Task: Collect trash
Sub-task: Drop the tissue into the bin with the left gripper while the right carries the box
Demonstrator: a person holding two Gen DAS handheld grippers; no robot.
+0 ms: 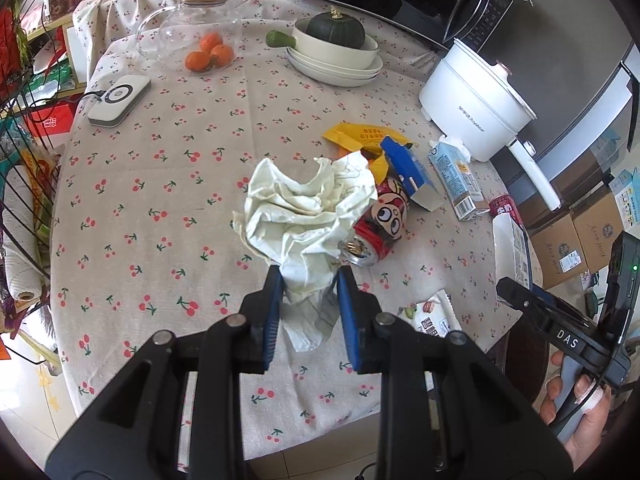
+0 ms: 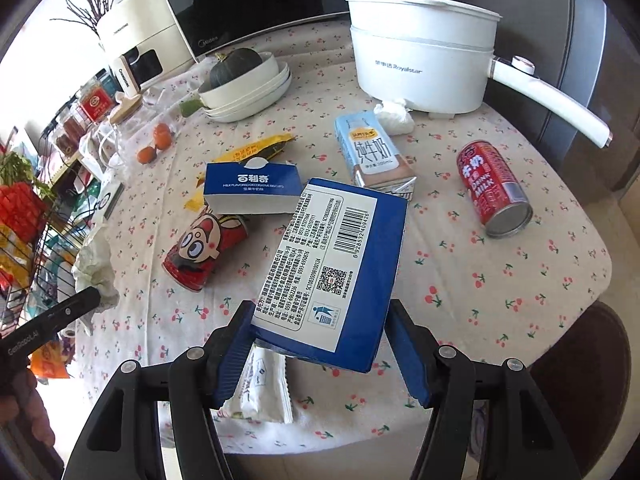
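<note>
Between the left tool's ribbed blue pads sits a crumpled, matt white paper napkin. The right tool holds a glossy blue-and-white cardboard box. Beyond it lie a shiny red metal can and a woven, matt cherry-print cloth on the counter.

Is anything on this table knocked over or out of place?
Yes. A red cartoon can and a red milk can lie on their sides, a milk carton lies flat, and a yellow wrapper is strewn on the cherry tablecloth.
</note>
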